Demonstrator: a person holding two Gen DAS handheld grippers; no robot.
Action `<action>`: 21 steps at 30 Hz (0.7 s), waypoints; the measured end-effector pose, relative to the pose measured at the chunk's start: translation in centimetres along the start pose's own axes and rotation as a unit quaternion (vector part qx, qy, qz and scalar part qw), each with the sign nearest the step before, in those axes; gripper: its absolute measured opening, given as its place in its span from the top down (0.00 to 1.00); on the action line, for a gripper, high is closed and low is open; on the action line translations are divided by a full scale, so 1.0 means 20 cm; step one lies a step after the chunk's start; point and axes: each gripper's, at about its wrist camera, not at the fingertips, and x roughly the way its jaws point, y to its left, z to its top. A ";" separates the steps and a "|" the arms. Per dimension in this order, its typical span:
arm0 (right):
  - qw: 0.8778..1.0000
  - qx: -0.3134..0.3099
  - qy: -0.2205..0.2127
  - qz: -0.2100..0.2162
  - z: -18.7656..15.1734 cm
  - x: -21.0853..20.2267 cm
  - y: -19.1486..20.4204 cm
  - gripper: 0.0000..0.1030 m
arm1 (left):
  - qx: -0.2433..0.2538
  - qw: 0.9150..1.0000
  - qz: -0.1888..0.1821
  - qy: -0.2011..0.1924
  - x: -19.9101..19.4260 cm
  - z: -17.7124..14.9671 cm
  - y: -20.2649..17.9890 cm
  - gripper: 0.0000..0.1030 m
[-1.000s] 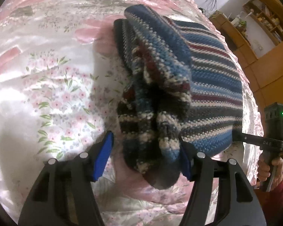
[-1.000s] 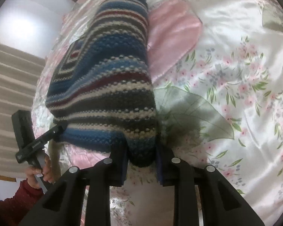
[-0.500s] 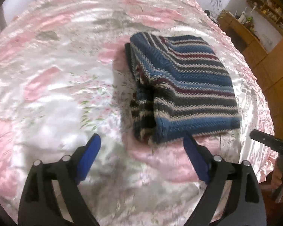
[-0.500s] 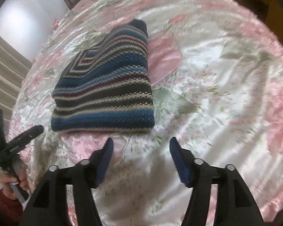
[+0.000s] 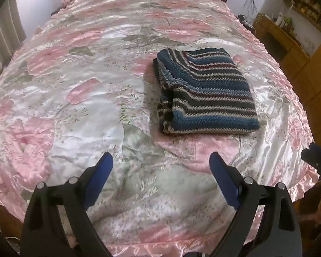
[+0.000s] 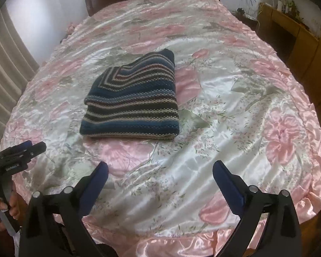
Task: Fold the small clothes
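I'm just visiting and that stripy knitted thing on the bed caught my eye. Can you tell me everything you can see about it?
The striped knit garment is a chunky knit in blue, dark, cream and maroon bands. It lies folded into a compact, roughly rectangular bundle, several layers thick, with its layered edges showing along one side in the left wrist view. It rests flat on the shiny pink floral bedspread, and nothing else touches it. Both tools are open and held well clear of it.
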 end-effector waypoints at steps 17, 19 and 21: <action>1.000 0.004 -0.009 0.000 -0.10 -0.15 0.09 0.04 | 0.007 0.999 0.010 -0.035 -0.30 -0.08 -0.02 0.11; 1.000 0.004 -0.010 0.002 -0.10 -0.17 0.10 0.04 | 0.007 0.999 0.011 -0.039 -0.33 -0.08 -0.02 0.11; 1.000 0.003 -0.011 -0.001 -0.11 -0.18 0.11 0.04 | 0.008 0.999 0.013 -0.044 -0.35 -0.09 -0.03 0.11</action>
